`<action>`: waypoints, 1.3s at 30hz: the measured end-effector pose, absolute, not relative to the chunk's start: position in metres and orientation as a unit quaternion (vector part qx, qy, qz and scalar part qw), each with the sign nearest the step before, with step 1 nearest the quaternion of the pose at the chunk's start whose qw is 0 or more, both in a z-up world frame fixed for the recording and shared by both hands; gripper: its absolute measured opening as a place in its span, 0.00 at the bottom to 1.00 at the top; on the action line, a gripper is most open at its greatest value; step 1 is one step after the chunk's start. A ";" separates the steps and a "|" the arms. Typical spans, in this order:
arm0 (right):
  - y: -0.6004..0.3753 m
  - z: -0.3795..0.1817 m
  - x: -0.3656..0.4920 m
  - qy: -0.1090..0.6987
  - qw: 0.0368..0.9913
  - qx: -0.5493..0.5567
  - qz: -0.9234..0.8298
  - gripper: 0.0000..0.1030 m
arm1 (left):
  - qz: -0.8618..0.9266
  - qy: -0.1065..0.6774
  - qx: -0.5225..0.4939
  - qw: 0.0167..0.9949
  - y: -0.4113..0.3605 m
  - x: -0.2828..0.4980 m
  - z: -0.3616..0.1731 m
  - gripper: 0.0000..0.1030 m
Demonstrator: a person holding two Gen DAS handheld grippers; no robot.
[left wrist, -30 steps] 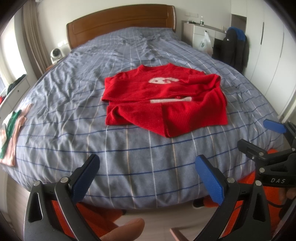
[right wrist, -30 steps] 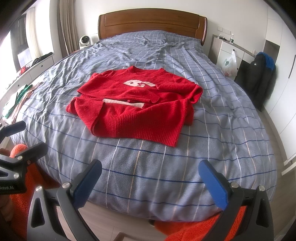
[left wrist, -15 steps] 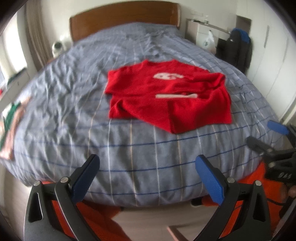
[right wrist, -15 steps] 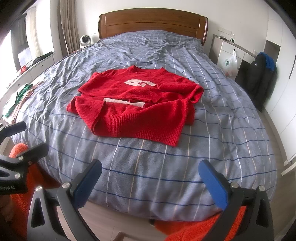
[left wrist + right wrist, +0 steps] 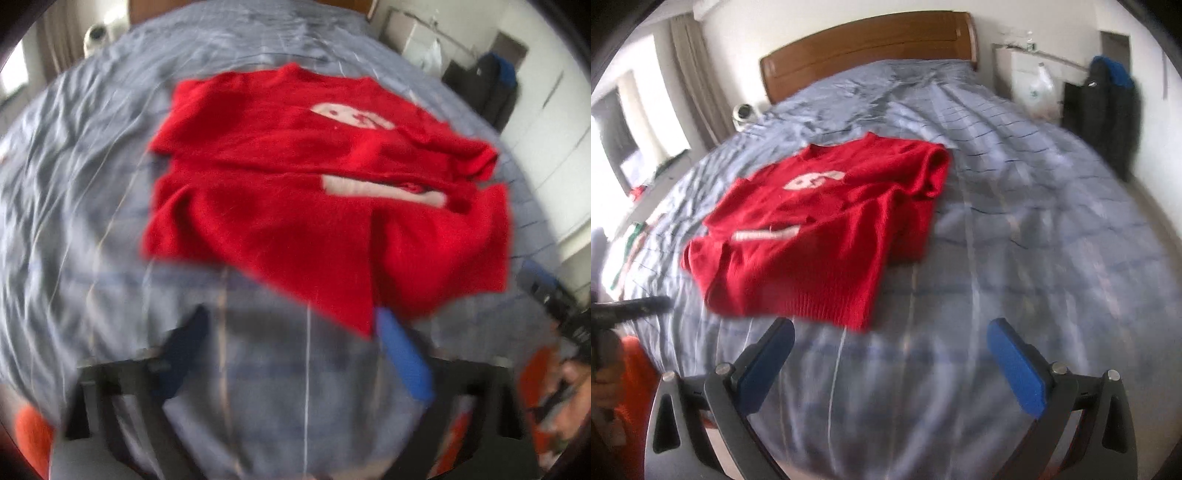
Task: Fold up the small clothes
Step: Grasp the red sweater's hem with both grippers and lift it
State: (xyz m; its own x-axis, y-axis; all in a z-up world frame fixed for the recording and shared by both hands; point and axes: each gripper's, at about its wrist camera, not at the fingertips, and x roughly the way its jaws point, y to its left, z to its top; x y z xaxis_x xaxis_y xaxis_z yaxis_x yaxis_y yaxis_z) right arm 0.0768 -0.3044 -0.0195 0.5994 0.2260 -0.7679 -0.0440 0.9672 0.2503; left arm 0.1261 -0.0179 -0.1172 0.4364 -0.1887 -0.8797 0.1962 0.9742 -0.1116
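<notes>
A red knit sweater (image 5: 303, 192) with white patches lies partly folded on the blue-grey checked bedspread (image 5: 74, 221); it also shows in the right wrist view (image 5: 820, 229). My left gripper (image 5: 291, 339) is open and empty, just short of the sweater's near hem; the view is blurred. My right gripper (image 5: 890, 350) is open and empty over the bedspread (image 5: 1034, 221), just short of the hem's right corner. The right gripper shows at the right edge of the left wrist view (image 5: 554, 299). The left gripper shows at the left edge of the right wrist view (image 5: 631, 306).
A wooden headboard (image 5: 871, 48) stands at the far end of the bed. A white nightstand (image 5: 1030, 77) and a dark jacket (image 5: 1104, 107) are at the right. Other clothes (image 5: 635, 236) lie at the bed's left edge.
Both grippers have moved forward over the bed towards the sweater, which now looks much larger. The left gripper moved fast and its view is blurred. Both stay open.
</notes>
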 end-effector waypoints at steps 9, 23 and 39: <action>-0.310 -0.020 0.066 0.463 0.835 0.205 0.213 0.04 | -0.199 0.502 -0.047 0.840 0.037 0.043 -0.076 0.12; -0.307 -0.074 0.023 0.550 0.798 0.191 0.153 0.22 | -0.155 0.558 -0.059 0.813 0.070 0.033 -0.129 0.75; -0.296 -0.062 0.010 0.590 0.798 0.091 0.084 0.03 | -0.100 0.580 0.026 0.808 0.067 0.029 -0.151 0.02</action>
State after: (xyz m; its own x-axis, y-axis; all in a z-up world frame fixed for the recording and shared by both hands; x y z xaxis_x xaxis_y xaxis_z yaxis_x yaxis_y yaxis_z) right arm 0.0102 -0.2957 -0.0615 0.2903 0.2409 -0.9261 -0.0265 0.9695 0.2438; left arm 0.0291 0.0665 -0.1505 0.3074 -0.1322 -0.9424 0.1920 0.9786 -0.0747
